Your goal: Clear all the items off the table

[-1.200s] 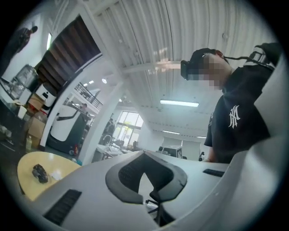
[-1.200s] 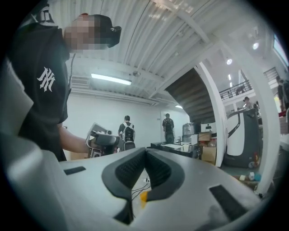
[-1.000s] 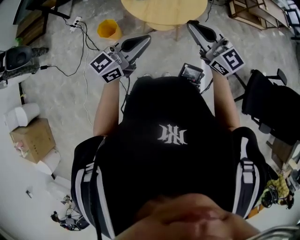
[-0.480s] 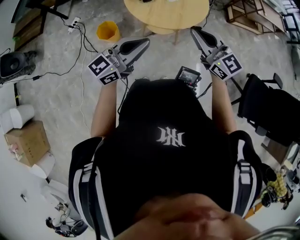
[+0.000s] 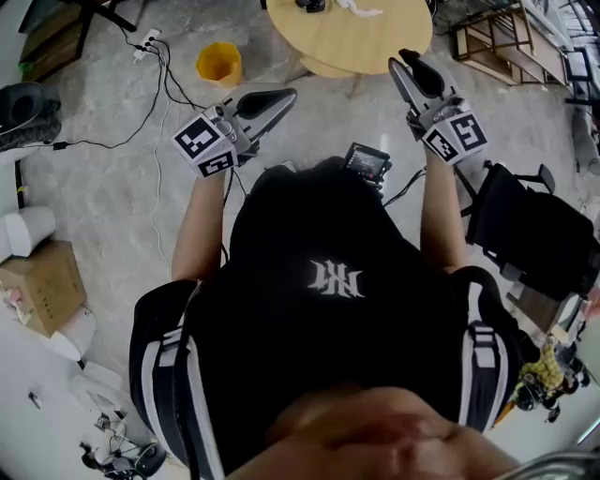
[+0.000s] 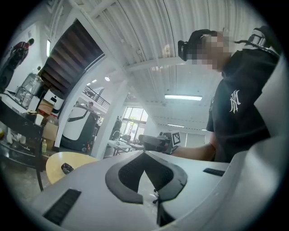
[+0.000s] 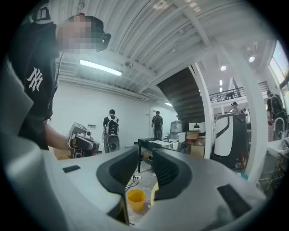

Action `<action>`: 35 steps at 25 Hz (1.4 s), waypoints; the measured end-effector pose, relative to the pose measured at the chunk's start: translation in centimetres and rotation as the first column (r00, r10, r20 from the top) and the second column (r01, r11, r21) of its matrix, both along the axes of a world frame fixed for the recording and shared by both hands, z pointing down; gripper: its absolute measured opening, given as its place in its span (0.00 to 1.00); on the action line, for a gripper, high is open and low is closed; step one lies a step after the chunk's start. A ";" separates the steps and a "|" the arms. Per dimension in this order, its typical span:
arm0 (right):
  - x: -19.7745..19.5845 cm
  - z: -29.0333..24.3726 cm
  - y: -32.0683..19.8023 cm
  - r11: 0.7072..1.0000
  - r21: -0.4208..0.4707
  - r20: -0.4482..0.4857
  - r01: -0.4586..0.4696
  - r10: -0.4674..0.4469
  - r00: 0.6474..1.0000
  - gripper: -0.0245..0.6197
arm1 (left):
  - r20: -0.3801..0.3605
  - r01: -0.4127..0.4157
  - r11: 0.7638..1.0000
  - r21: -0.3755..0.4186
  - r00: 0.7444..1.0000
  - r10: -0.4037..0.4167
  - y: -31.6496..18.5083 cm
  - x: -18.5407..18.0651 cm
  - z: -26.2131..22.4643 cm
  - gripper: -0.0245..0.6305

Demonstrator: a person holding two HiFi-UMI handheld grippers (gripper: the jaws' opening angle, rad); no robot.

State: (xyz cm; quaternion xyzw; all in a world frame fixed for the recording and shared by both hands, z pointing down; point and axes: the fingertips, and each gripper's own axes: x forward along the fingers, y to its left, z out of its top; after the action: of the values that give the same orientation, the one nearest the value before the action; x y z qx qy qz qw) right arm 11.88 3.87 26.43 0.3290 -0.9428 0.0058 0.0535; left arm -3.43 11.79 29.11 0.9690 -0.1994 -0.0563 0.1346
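Currently I am holding the left claw (image 5: 281, 96), closed and empty, short of the counter (image 5: 349, 42); the right claw (image 5: 410, 61) has just been opening, narrow, empty. Beyond both, a dark item (image 5: 309, 5) and white scrap (image 5: 359, 8) are lying: likely light, pinch mid-body.

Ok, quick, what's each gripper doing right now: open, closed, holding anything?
Left gripper: closed, nothing held.
Right gripper: open, its jaws have just been opening, nothing between them.

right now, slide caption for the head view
Person points shut left gripper and right gripper, its empty jaws just opening, at the round table.
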 end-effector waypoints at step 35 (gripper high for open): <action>-7.9 14.7 -27.6 0.947 -0.241 0.018 0.213 -0.215 0.976 0.54 | 0.165 0.226 0.971 -0.075 0.963 -0.211 -30.3 -2.4 10.9 0.06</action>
State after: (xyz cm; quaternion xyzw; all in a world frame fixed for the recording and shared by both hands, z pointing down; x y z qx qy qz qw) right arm 4.00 -23.72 41.12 0.2159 -0.9649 0.1135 0.0974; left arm -5.86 -18.53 40.03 0.9351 -0.3175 0.0147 0.1568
